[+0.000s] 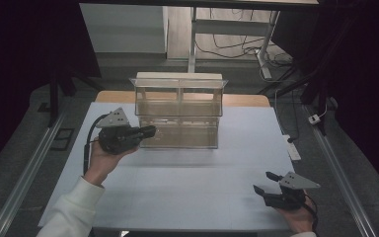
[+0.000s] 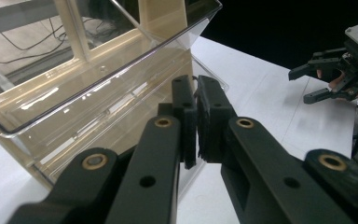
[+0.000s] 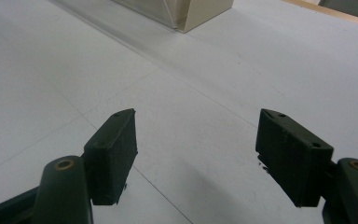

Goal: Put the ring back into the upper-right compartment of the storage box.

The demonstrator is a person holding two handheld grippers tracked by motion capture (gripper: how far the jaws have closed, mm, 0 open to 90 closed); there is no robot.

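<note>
- A clear plastic organizer (image 1: 179,111) with two tiers is standing at the far middle of a white table (image 1: 187,197), its cream-coloured back and base facing away from the person.
- The left gripper (image 1: 148,131) is reaching in from the left at the lower tier's front left corner; a left hand (image 1: 106,153) in a white sleeve (image 1: 74,212) is holding it.
- In the left gripper view, the left gripper's (image 2: 196,119) pads are pressing nearly together at the clear front edge of the organizer (image 2: 88,93); whether a thin wall is sitting between them I cannot tell.
- The right gripper (image 1: 266,182) is resting low at the near right of the table, well apart from the organizer, held by a right hand (image 1: 298,217).
- In the right gripper view, the right gripper's (image 3: 196,154) jaws are standing wide apart with nothing between them, just bare table (image 3: 200,93) below.
- The organizer's corner (image 3: 200,11) is showing at the top of that view.
</note>
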